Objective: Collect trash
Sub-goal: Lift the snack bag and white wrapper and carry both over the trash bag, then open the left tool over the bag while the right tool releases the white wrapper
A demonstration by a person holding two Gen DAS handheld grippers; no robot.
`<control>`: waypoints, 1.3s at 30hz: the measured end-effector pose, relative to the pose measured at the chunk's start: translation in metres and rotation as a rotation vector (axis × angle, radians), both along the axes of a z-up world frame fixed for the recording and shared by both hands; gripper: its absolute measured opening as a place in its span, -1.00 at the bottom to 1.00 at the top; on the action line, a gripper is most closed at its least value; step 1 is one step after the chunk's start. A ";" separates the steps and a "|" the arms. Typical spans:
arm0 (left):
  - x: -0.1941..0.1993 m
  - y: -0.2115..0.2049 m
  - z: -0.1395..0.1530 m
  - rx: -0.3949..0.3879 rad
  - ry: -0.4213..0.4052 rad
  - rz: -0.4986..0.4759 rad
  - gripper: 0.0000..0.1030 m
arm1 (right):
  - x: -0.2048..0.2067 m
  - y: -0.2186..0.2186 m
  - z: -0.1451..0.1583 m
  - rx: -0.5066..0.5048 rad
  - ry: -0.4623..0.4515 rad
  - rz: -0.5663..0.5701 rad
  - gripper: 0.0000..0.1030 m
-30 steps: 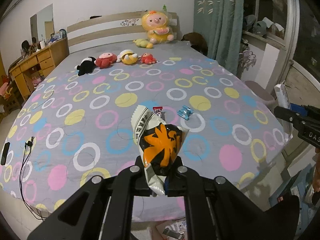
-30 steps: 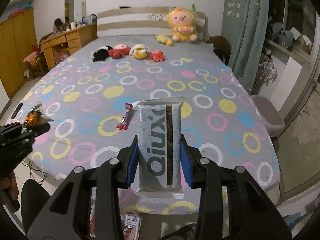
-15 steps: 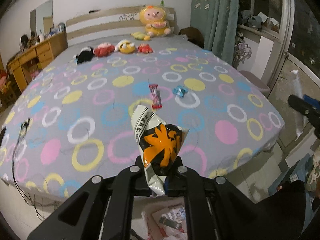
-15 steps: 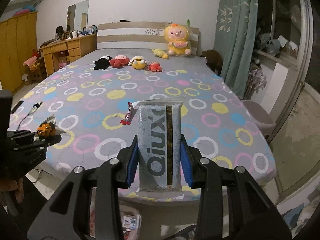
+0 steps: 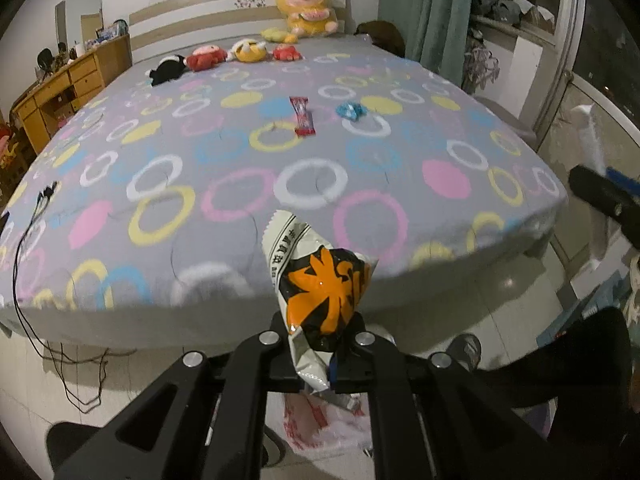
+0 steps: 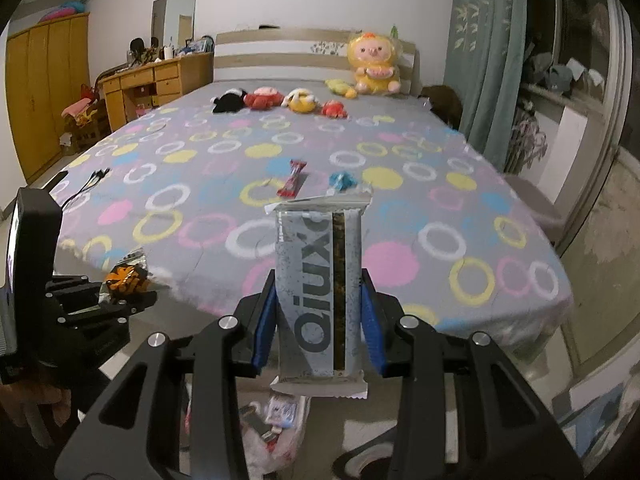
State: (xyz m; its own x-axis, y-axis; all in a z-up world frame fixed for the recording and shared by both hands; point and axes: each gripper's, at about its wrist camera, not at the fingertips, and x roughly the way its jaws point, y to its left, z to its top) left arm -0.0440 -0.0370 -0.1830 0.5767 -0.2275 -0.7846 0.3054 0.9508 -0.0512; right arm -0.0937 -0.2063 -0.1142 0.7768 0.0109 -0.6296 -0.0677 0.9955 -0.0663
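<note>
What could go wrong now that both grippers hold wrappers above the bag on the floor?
1. The left gripper pinches only the crumpled tail of the orange snack bag; it may slip out early.
2. The trash bag lies slumped and mostly hidden under the grippers, so the grey bar wrapper could miss it.
3. The red wrapper and blue wrapper remain on the bed.

Left gripper (image 5: 316, 350) angled downward, jaws clamped tight; right gripper (image 6: 319, 328) tilted down, jaws part-closed in a grip.
</note>
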 end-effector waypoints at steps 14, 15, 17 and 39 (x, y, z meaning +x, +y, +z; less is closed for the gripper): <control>-0.029 -0.003 -0.090 0.002 0.181 -0.019 -0.85 | -0.016 0.035 -0.098 0.056 0.231 0.047 -0.28; -0.028 -0.002 -0.097 -0.005 0.202 -0.013 -0.85 | -0.013 0.037 -0.105 0.055 0.249 0.050 -0.28; -0.027 0.000 -0.112 -0.011 0.237 -0.008 -0.85 | -0.007 0.040 -0.120 0.054 0.283 0.058 -0.28; 0.005 -0.006 -0.237 0.055 0.517 -0.037 -0.83 | 0.053 0.061 -0.281 0.093 0.644 0.065 -0.28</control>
